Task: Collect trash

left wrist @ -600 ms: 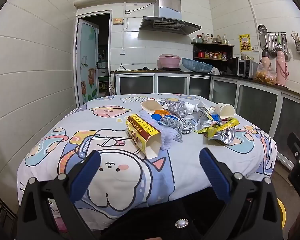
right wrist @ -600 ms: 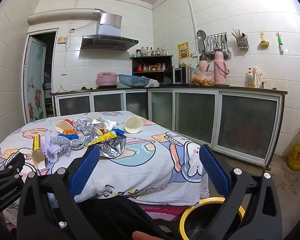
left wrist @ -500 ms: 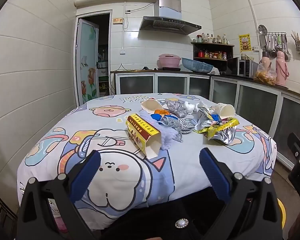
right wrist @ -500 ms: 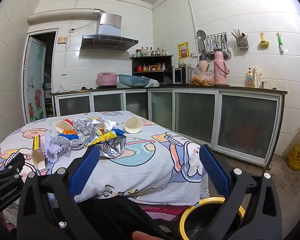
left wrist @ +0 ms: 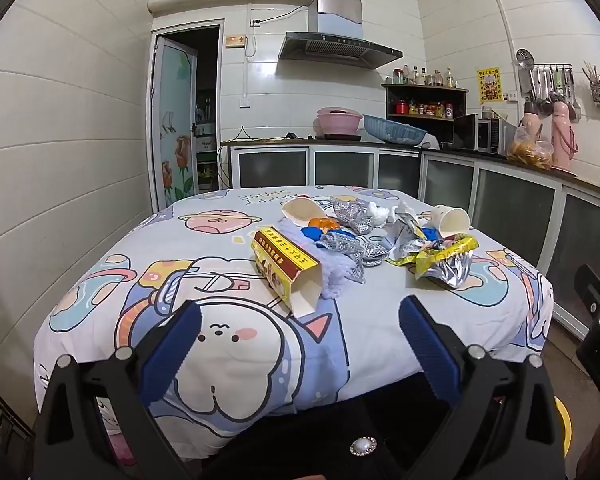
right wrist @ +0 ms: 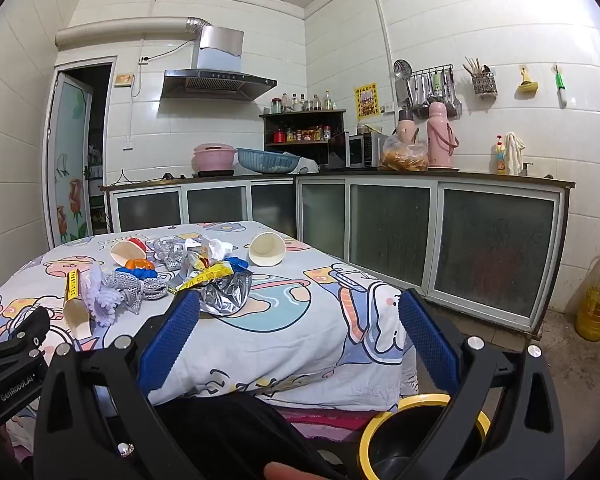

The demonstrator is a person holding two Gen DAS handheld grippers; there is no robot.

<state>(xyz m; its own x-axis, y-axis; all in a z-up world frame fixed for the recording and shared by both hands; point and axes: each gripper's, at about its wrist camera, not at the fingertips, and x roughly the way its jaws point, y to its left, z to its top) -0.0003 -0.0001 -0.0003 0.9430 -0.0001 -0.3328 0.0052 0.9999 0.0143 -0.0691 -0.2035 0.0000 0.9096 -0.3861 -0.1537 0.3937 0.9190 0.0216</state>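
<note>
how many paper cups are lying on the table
2, both on their sides. One paper cup lies at the far edge of the trash pile, next to the orange wrapper. The other paper cup lies at the pile's right end, behind the yellow foil bag. More may be hidden under the pile.

A: Right gripper [right wrist: 298, 344]: jaws spread wide, nothing between the blue pads [right wrist: 168, 344].

B: Table [right wrist: 292, 336]?

A: Cartoon-print cloth. Trash heap at 10 o'clock from the gripper: silver foil bag [right wrist: 226, 294] nearest, white paper cup [right wrist: 266, 249] on its side at 12 o'clock, yellow carton [right wrist: 74, 300] far left.

B: Floor?

A: Yellow-rimmed black bin [right wrist: 416, 436] at 5 o'clock, partly hidden by the right finger. Left gripper [right wrist: 14, 364] at 9 o'clock.
</note>
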